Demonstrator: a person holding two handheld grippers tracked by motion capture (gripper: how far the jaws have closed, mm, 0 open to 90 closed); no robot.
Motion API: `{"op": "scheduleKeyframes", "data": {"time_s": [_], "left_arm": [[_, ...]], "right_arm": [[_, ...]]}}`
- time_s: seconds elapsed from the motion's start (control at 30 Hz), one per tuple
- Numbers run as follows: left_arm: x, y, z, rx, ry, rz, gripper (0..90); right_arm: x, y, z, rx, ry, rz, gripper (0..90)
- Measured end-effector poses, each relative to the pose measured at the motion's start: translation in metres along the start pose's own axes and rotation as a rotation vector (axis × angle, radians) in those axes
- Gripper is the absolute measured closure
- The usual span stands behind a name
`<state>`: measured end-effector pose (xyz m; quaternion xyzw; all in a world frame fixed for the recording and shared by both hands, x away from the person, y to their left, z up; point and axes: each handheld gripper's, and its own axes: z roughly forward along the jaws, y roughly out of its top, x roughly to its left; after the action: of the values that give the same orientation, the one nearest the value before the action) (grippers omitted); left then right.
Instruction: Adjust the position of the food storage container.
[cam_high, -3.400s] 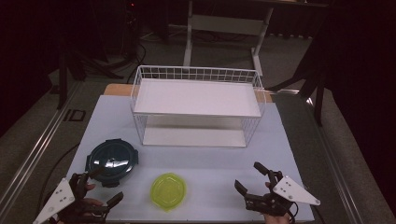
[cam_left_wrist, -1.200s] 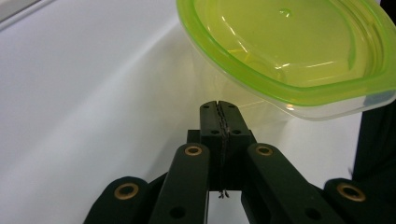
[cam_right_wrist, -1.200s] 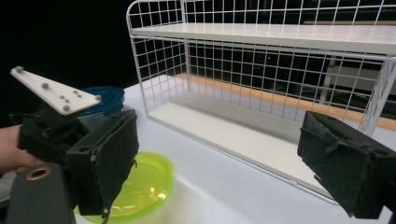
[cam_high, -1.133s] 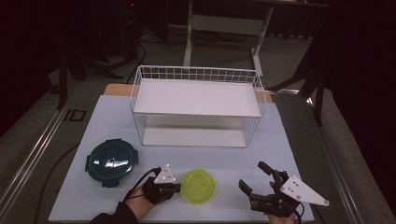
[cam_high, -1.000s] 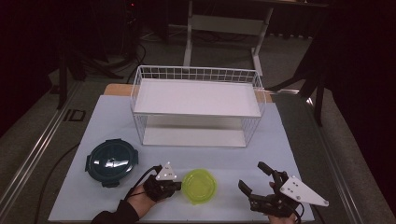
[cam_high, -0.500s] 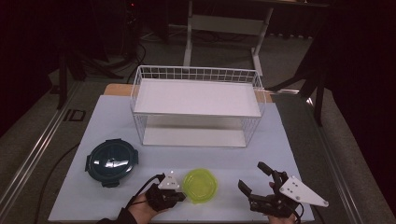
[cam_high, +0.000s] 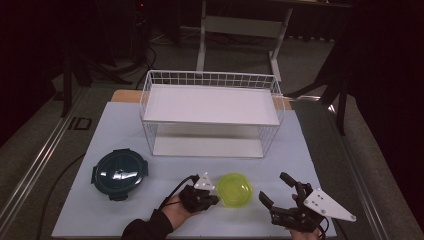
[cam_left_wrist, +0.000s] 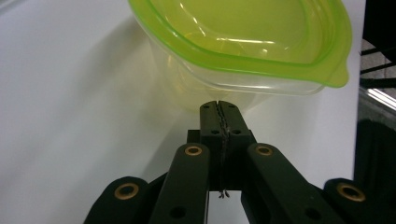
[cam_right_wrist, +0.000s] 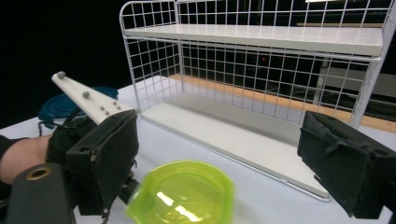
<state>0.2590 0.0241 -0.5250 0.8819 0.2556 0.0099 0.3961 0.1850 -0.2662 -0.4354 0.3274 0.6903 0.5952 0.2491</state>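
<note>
My left gripper (cam_high: 212, 199) has its jaws pressed together with nothing between them, the tips just at the side wall of the round yellow-green translucent plastic container (cam_high: 234, 189), which stands on the white table (cam_high: 115, 130) near the front edge. My right gripper (cam_high: 278, 192) is spread wide, apart from the container on its right side. Free table lies between the container and the white wire shelf rack (cam_high: 210, 107) behind, and the dark blue round lid (cam_high: 119, 172) rests well apart at left.
</note>
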Motion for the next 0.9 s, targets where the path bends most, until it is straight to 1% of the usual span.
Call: {"op": "scheduleKeyframes", "data": {"time_s": [0.1,0.23,0.3,0.33,0.37,0.43,0.47,0.57,0.8,0.87,0.9], "left_arm": [[0.0,0.013,0.01,-0.007,-0.009,0.007,89.6],[0.001,0.028,0.025,-0.005,-0.004,0.025,89.7],[0.002,0.033,0.032,-0.005,-0.011,0.024,89.7],[0.002,0.036,0.037,-0.002,-0.012,0.024,89.6],[0.003,0.038,0.039,0.011,-0.011,0.034,89.6],[0.003,0.043,0.047,0.013,-0.012,0.027,89.7],[0.003,0.047,0.052,0.021,-0.012,0.031,89.7],[0.001,0.054,0.061,0.016,-0.013,0.03,89.6],[-0.001,0.071,0.081,0.015,-0.023,0.029,89.6],[-0.002,0.075,0.084,0.013,-0.035,0.023,89.6],[-0.003,0.077,0.087,0.012,-0.036,0.026,89.6]], "right_arm": [[-0.001,0.0,-0.001,-0.003,-0.004,0.003,11.9],[-0.002,0.001,-0.002,-0.007,-0.004,0.003,12.0],[-0.002,0.001,-0.002,-0.005,-0.004,0.0,11.9],[-0.002,0.001,-0.002,-0.006,-0.005,0.0,12.0],[-0.003,0.001,-0.003,-0.008,-0.004,0.002,12.0],[-0.003,0.001,-0.003,-0.008,-0.005,0.0,12.0],[-0.003,0.001,-0.003,-0.011,-0.005,0.002,12.0],[-0.004,0.001,-0.004,-0.012,-0.006,-0.001,12.1],[-0.007,0.001,-0.006,-0.017,-0.011,0.013,12.1],[-0.007,0.001,-0.007,-0.017,-0.013,0.012,12.1],[-0.007,0.001,-0.006,-0.017,-0.011,0.013,12.1]]}}
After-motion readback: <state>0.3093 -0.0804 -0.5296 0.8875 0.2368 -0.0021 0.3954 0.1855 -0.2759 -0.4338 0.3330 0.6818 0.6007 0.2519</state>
